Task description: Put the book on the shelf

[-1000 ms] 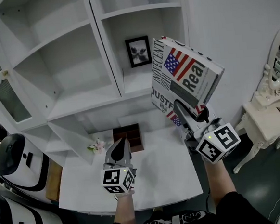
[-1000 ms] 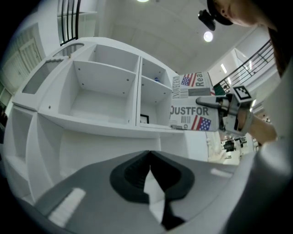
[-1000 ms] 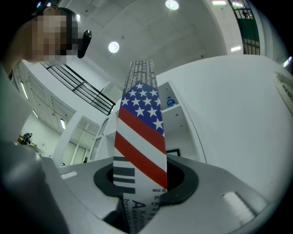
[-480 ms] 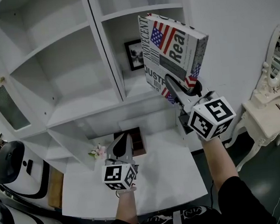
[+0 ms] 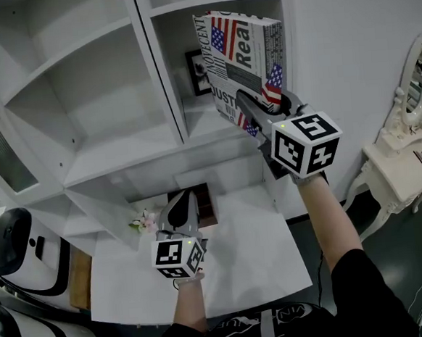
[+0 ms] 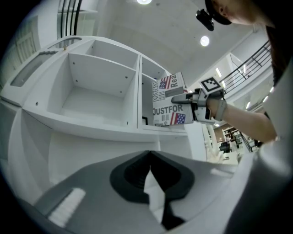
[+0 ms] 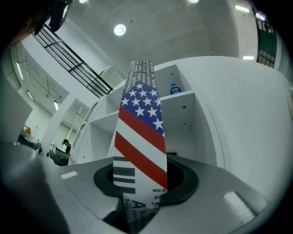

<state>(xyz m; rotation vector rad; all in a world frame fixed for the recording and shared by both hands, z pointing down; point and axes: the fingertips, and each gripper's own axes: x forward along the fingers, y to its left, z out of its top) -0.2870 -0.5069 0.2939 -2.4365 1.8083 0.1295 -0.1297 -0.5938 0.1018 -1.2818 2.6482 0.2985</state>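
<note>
Your right gripper (image 5: 258, 104) pinches book (image 5: 239, 44) upright before shelf (image 5: 122, 153), right bay. Book: thick, flag-striped spine, stars-and-stripes cover, black print. Your left gripper (image 5: 177, 203): jaws pressed together, near table.

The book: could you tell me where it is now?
Head view, upper right: the book is clamped in the right gripper, before the shelf's right-hand compartment, beside the framed picture.

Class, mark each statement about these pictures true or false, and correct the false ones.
1. The left gripper holds the book. False: the right gripper clamps it; the left jaws are together, empty.
2. A framed picture stands in the compartment behind the book. True.
3. The book's cover shows stars and stripes. True.
4. The dark box sits on a high shelf. False: it is on the table.
</note>
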